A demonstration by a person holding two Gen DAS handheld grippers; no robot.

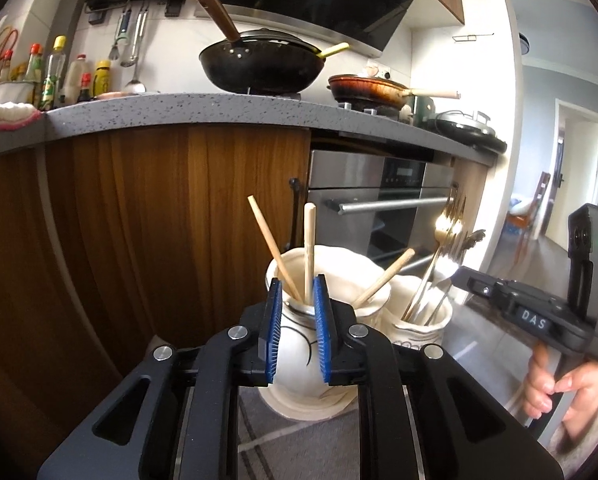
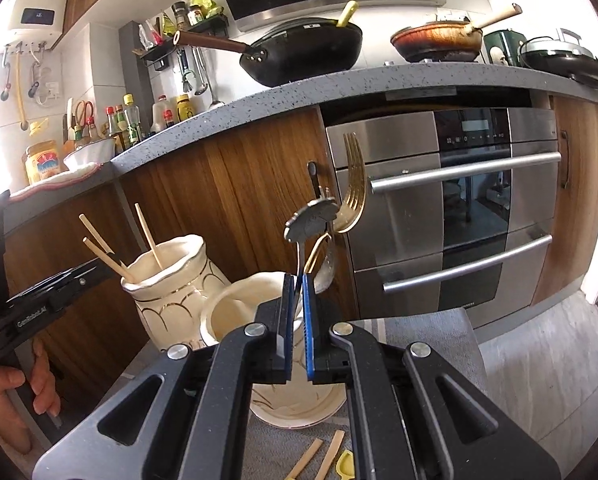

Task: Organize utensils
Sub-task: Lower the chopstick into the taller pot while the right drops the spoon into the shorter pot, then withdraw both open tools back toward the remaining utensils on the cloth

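Two cream ceramic holders stand on a grey mat. The left holder point(image 1: 299, 344) point(image 2: 171, 292) has three wooden chopsticks point(image 1: 309, 248) point(image 2: 149, 236) in it. My left gripper point(image 1: 298, 286) is open, its blue pads straddling this holder's rim around two chopsticks. The right holder point(image 1: 423, 320) point(image 2: 239, 312) has gold and silver forks point(image 1: 449, 232) in it. My right gripper point(image 2: 298, 280) is shut on a silver utensil handle point(image 2: 303, 240) over the right holder, next to a gold fork point(image 2: 353, 184).
Loose wooden pieces point(image 2: 331, 456) and a yellow item point(image 2: 345, 466) lie on the grey mat point(image 2: 431, 328). Behind are wooden cabinets point(image 1: 139, 220), a steel oven point(image 2: 459, 208) and a grey counter point(image 1: 219, 110) with a wok point(image 1: 259, 66), pans and bottles.
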